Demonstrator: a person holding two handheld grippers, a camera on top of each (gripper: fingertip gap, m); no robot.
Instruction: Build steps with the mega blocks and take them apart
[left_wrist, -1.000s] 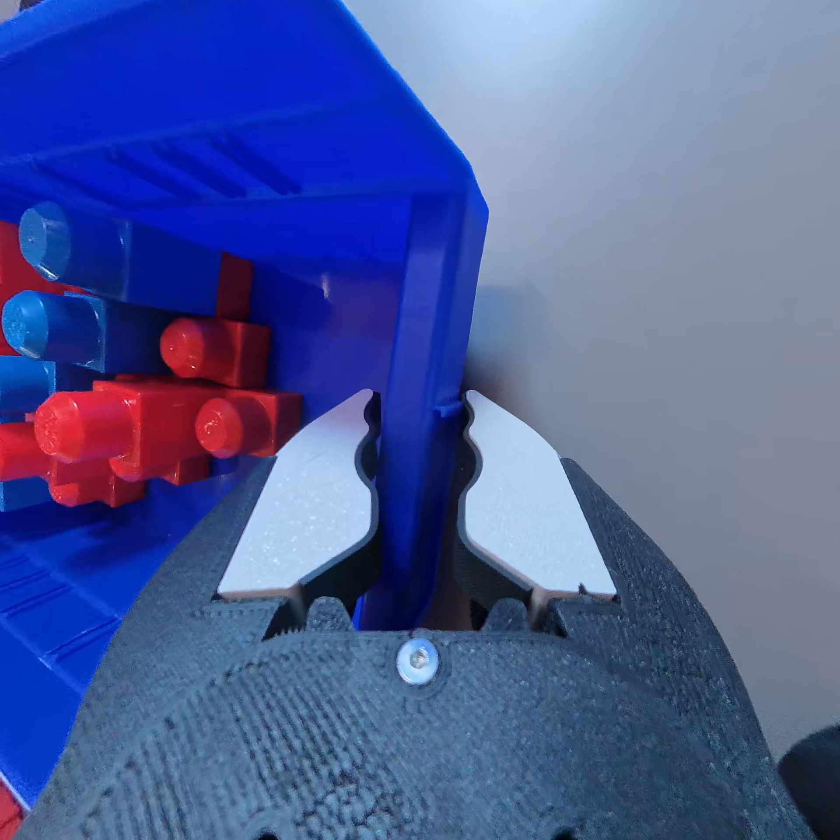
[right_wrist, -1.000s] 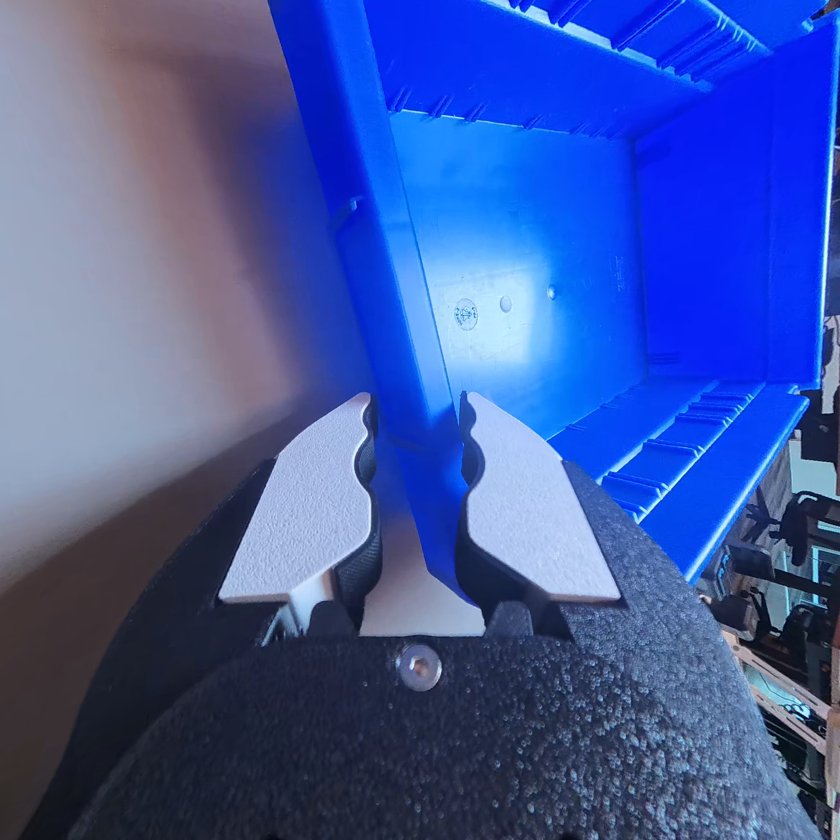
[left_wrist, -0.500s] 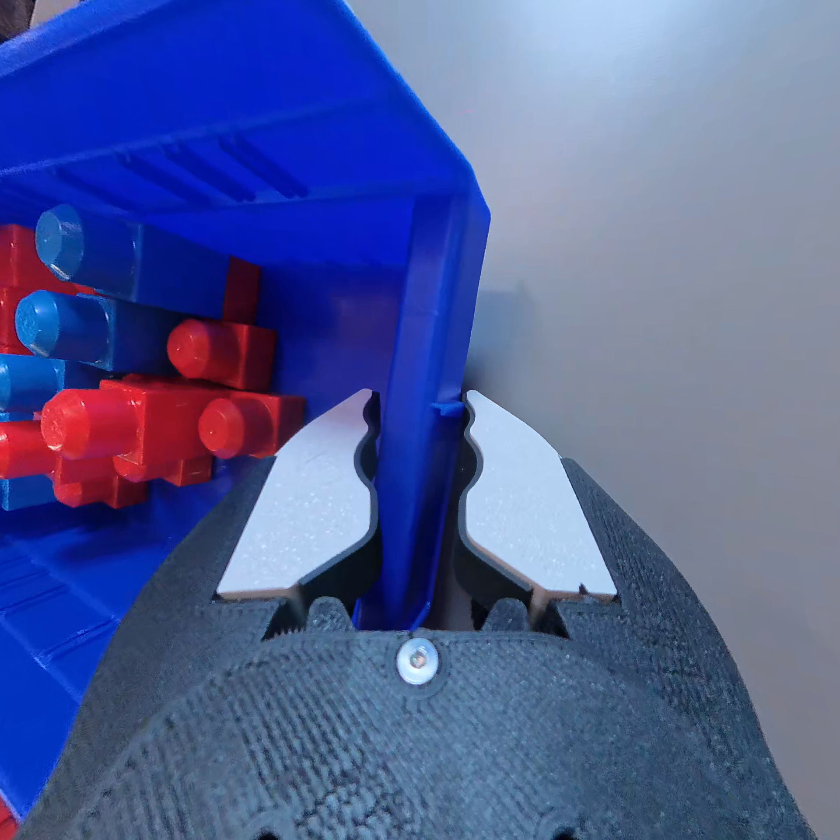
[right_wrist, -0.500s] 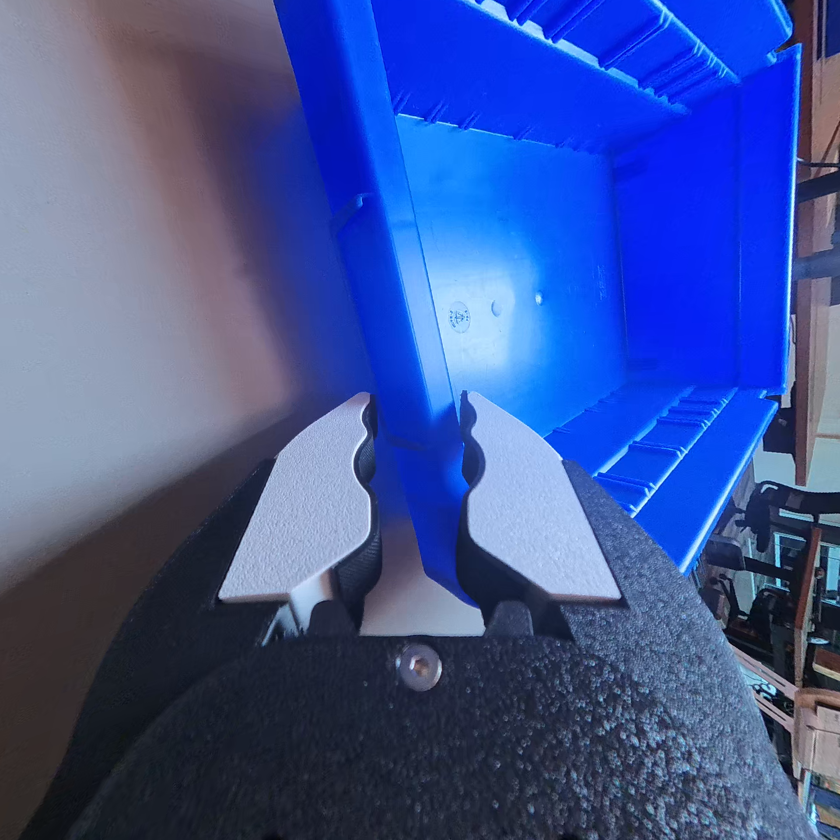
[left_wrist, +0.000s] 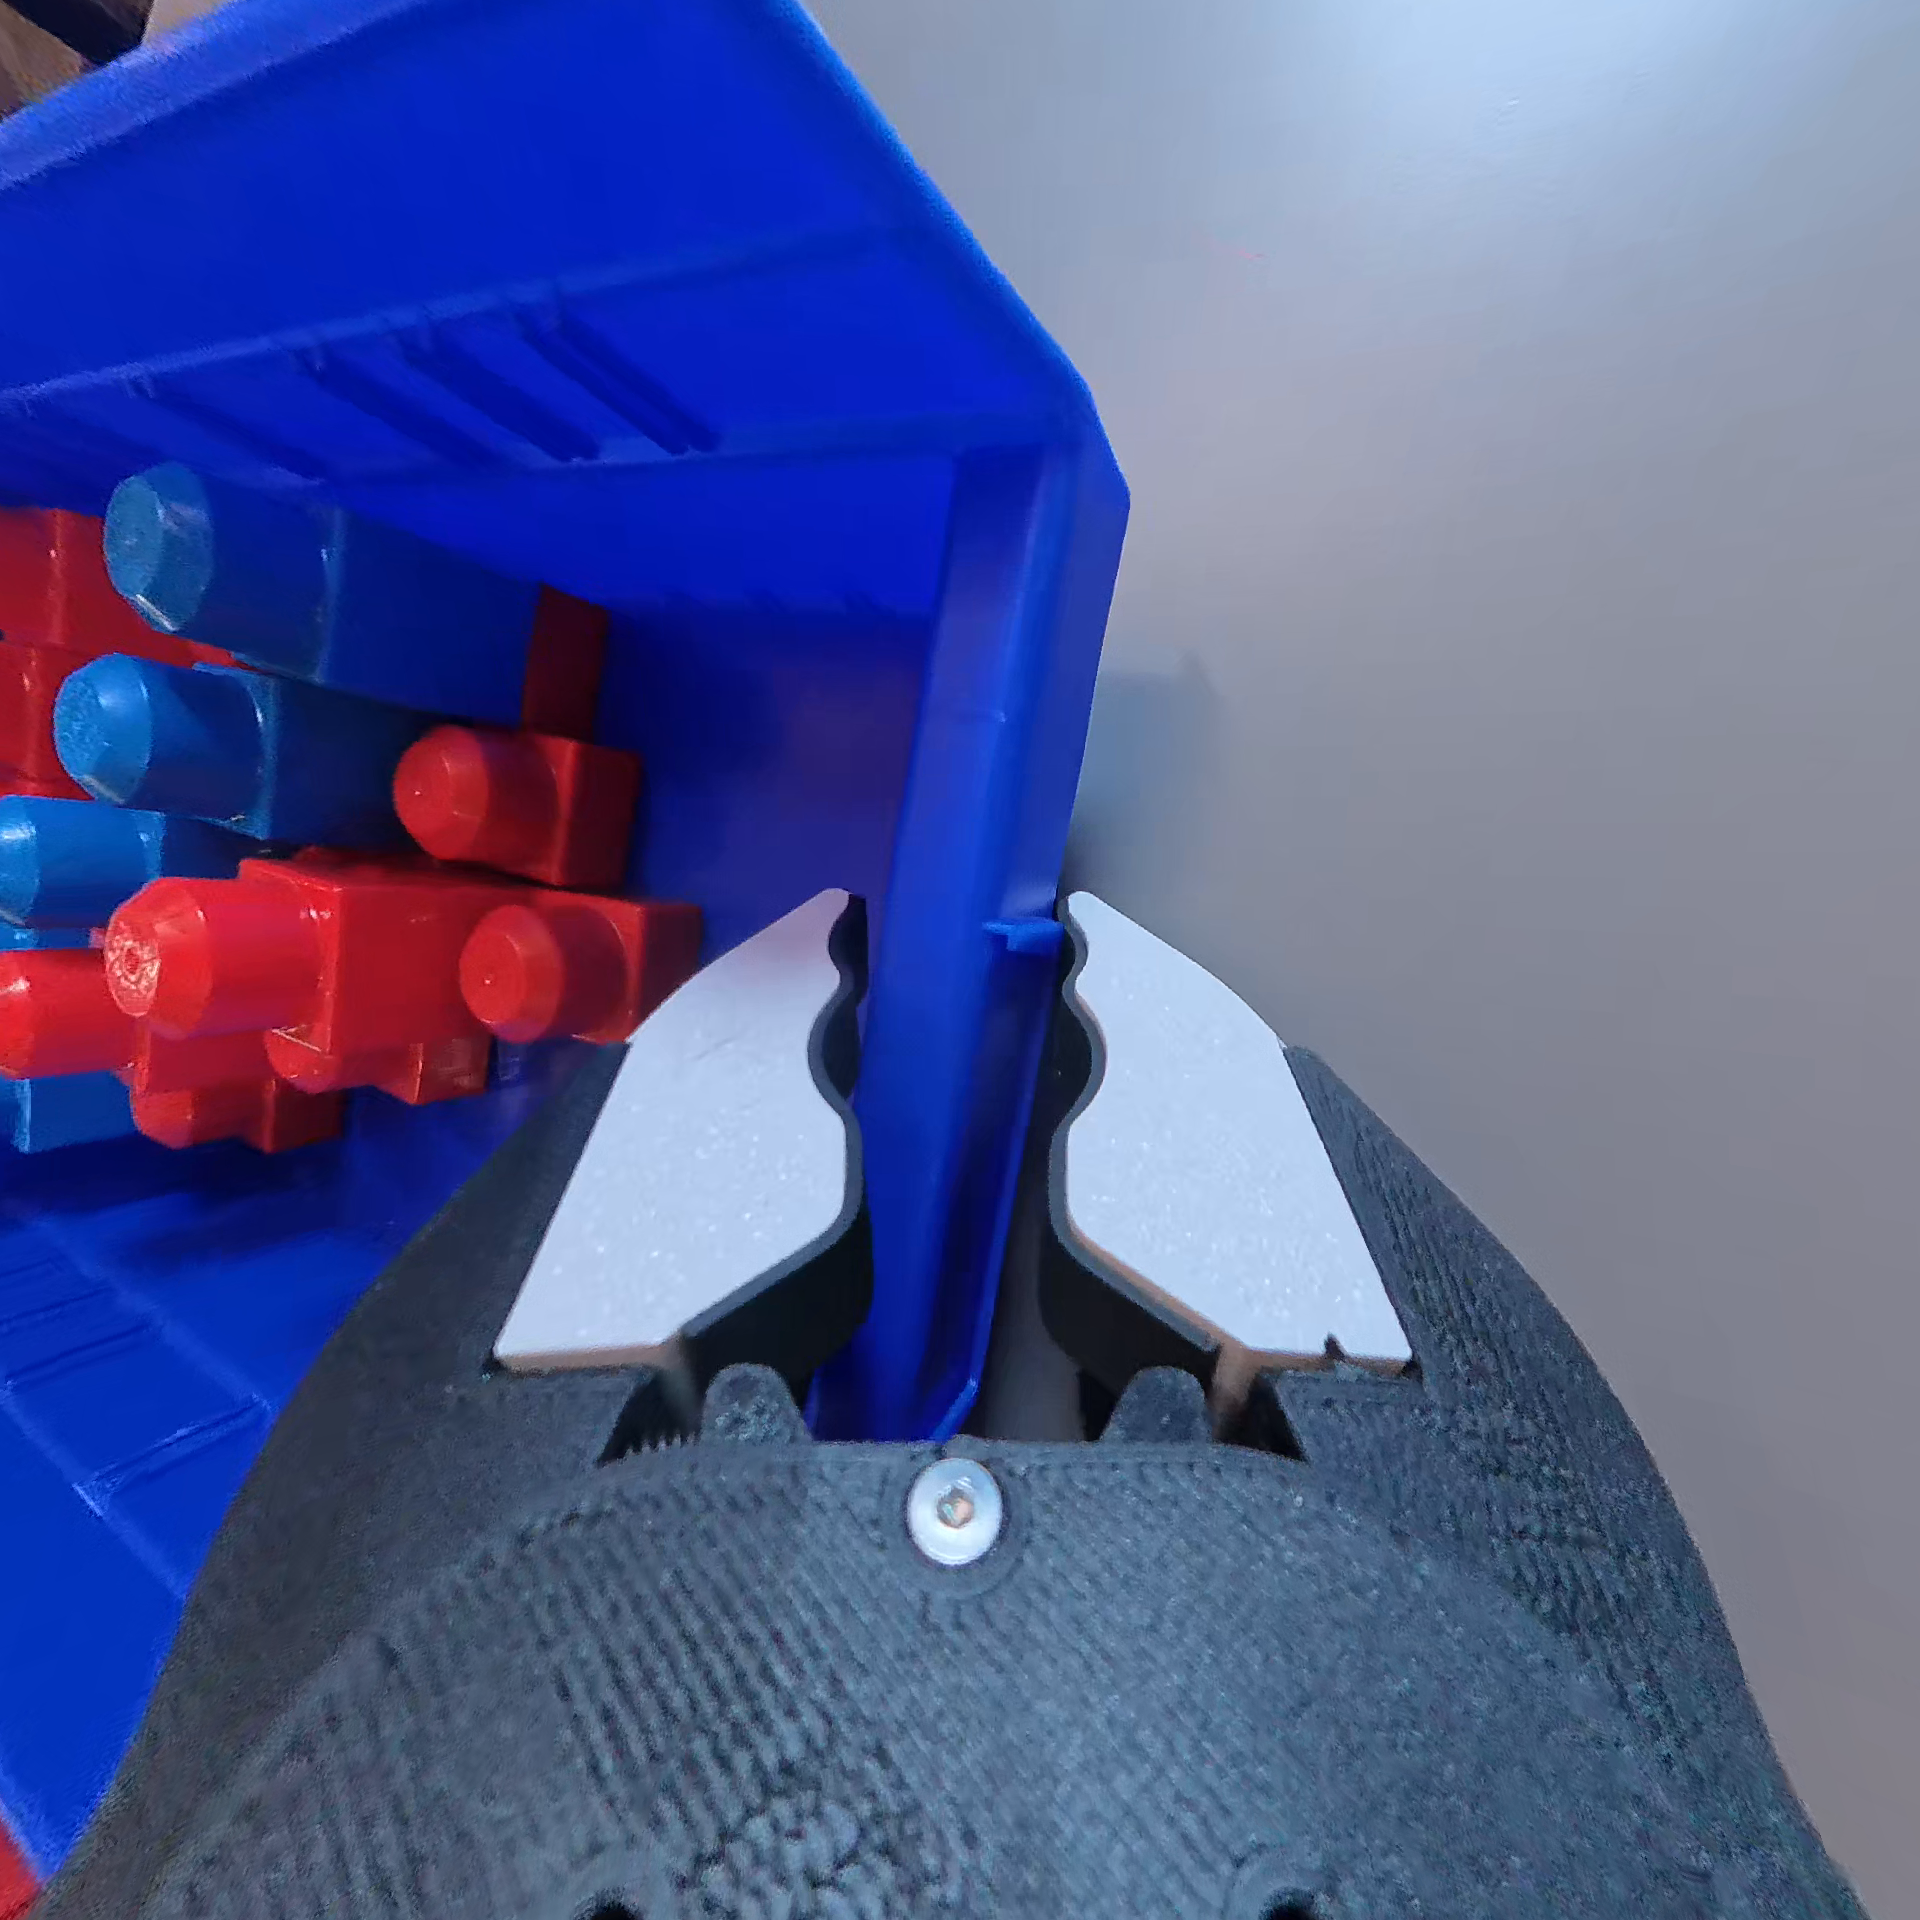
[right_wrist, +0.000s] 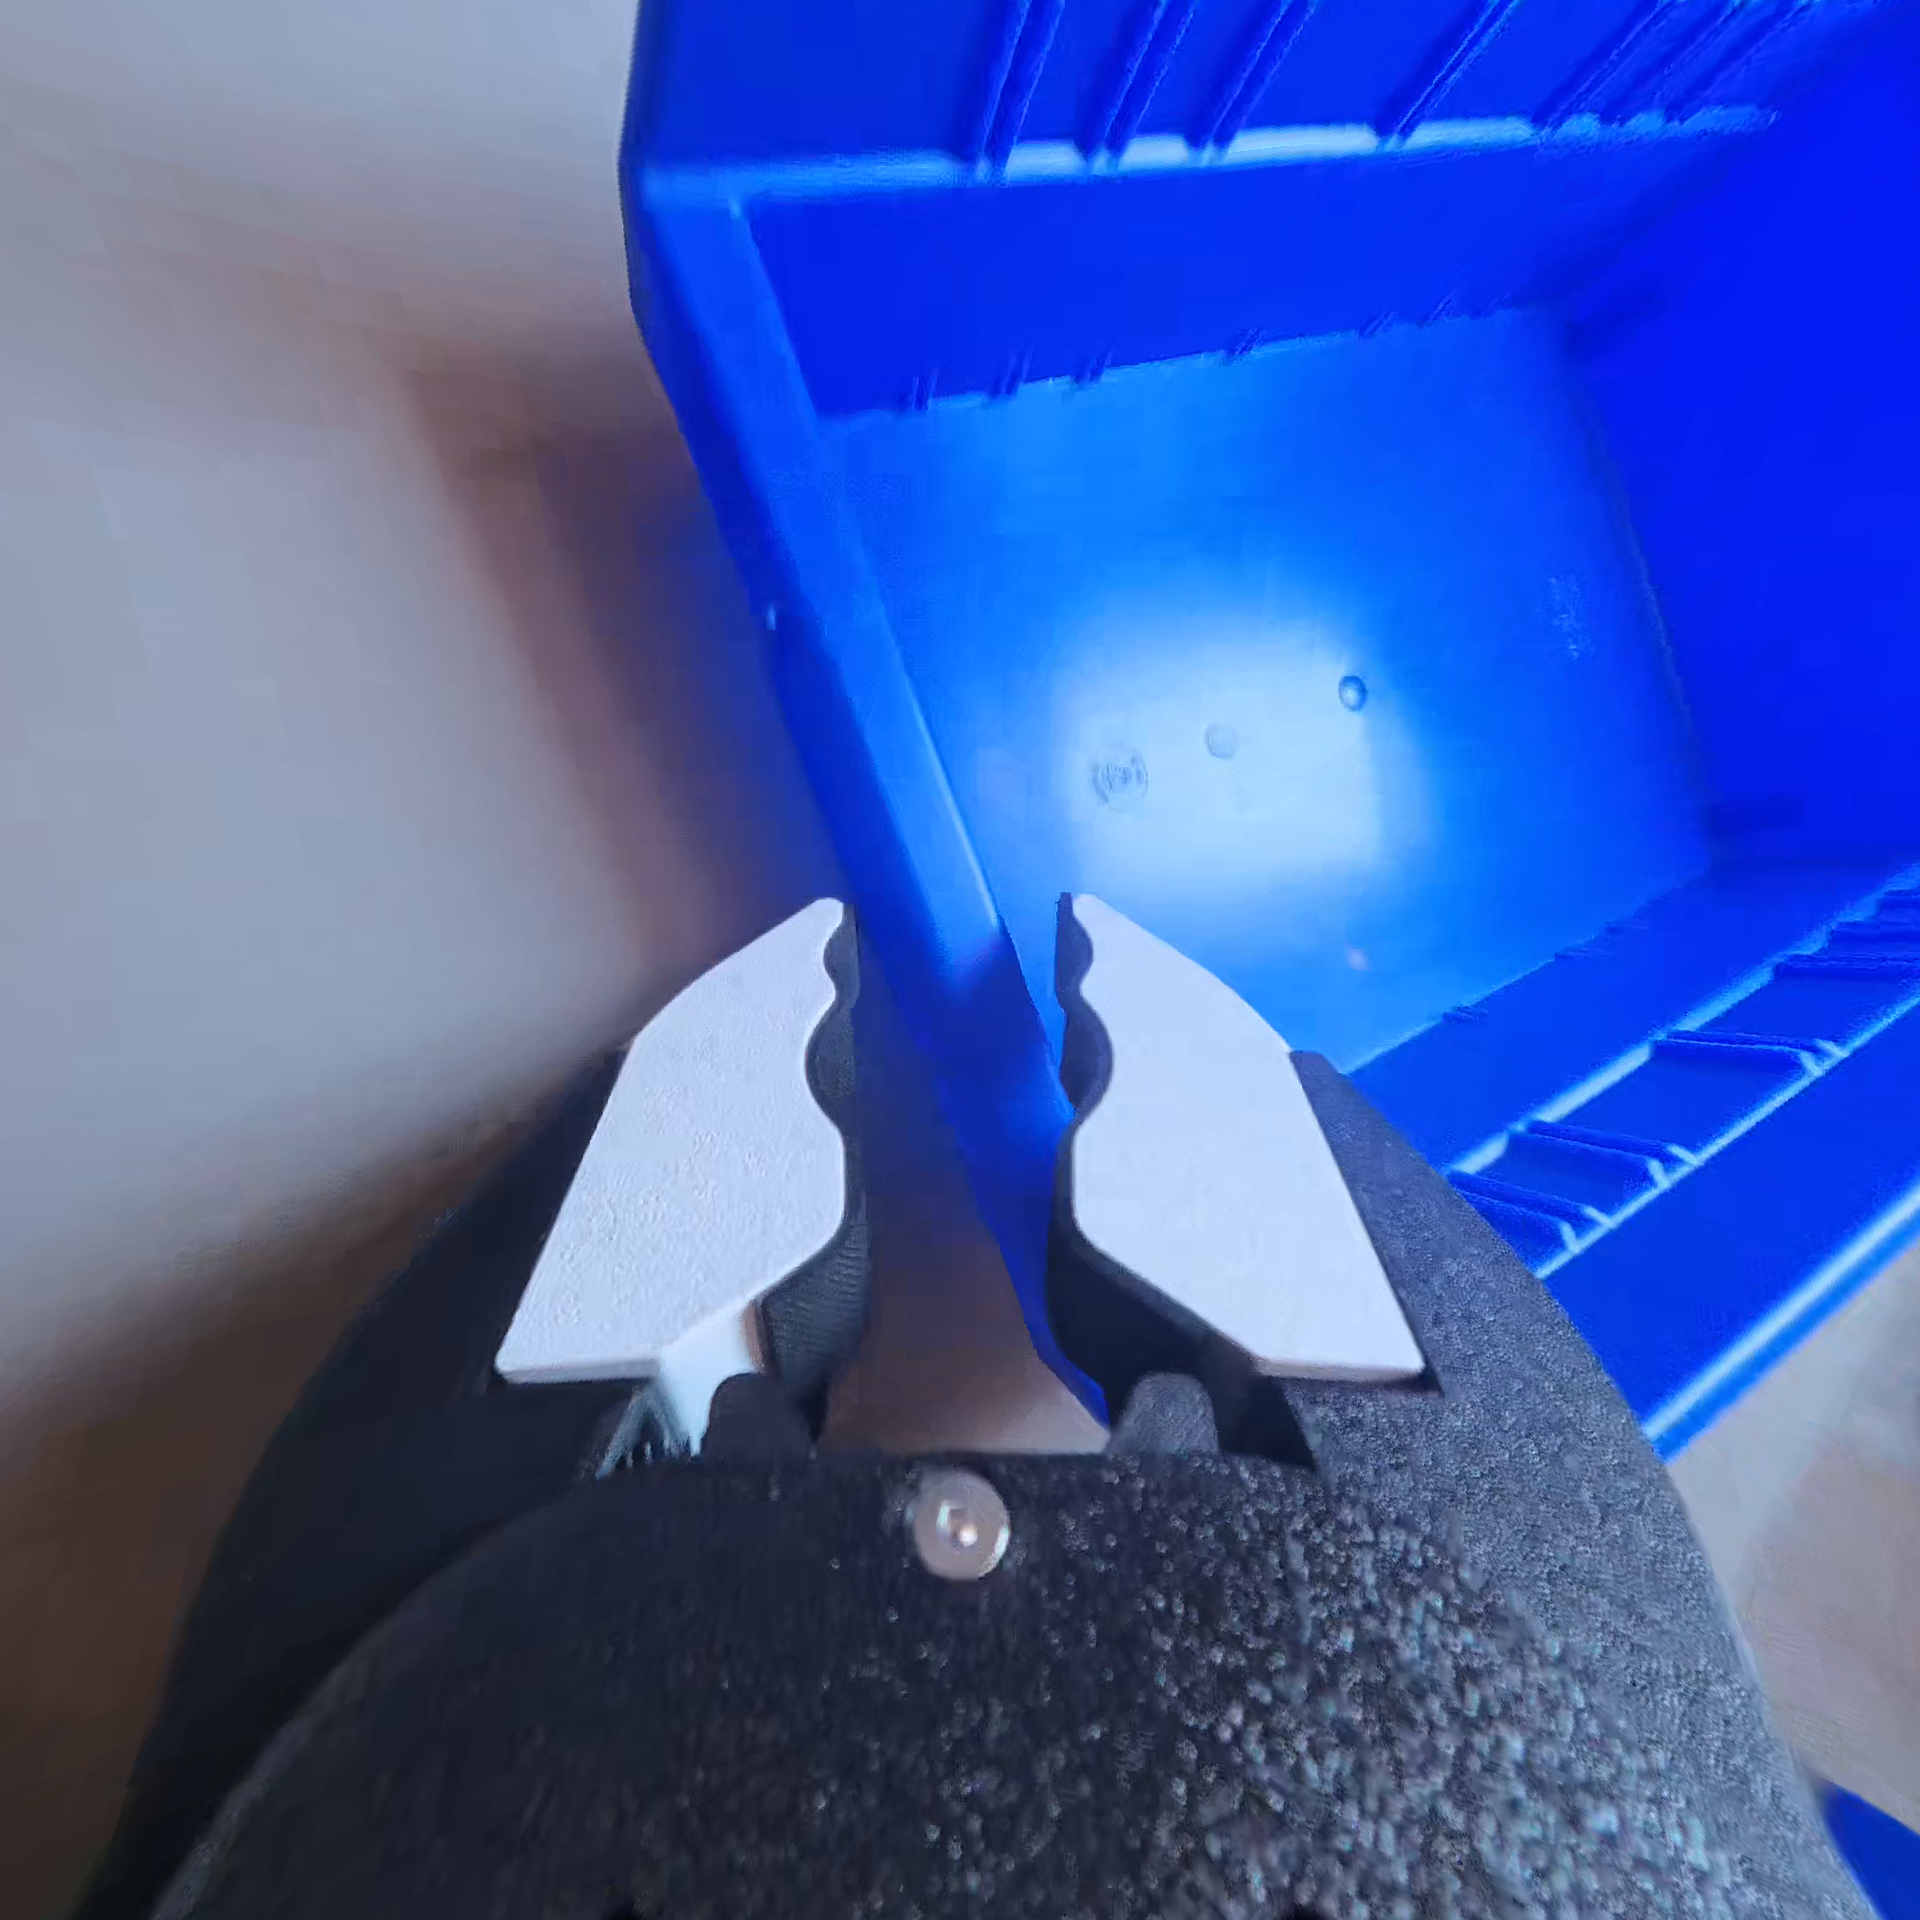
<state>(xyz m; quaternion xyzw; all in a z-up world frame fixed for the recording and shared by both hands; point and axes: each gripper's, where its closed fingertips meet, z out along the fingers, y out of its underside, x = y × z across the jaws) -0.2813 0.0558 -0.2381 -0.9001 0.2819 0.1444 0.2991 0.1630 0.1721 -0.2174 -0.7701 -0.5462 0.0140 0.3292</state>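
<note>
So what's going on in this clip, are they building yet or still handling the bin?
Still the bin. The left gripper has its jaws around one wall of a blue bin, and the right gripper straddles a wall of a blue bin too. Red and blue mega blocks are piled inside near the left gripper; the part the right wrist view shows is bare. No block is gripped, so building has not begun.

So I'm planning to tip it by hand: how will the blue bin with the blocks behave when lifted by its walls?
The bin looks like stiff ribbed plastic, so probably little flex. Its smooth walls may slip. The loose blocks at one end would likely slide and shift the weight.
</note>
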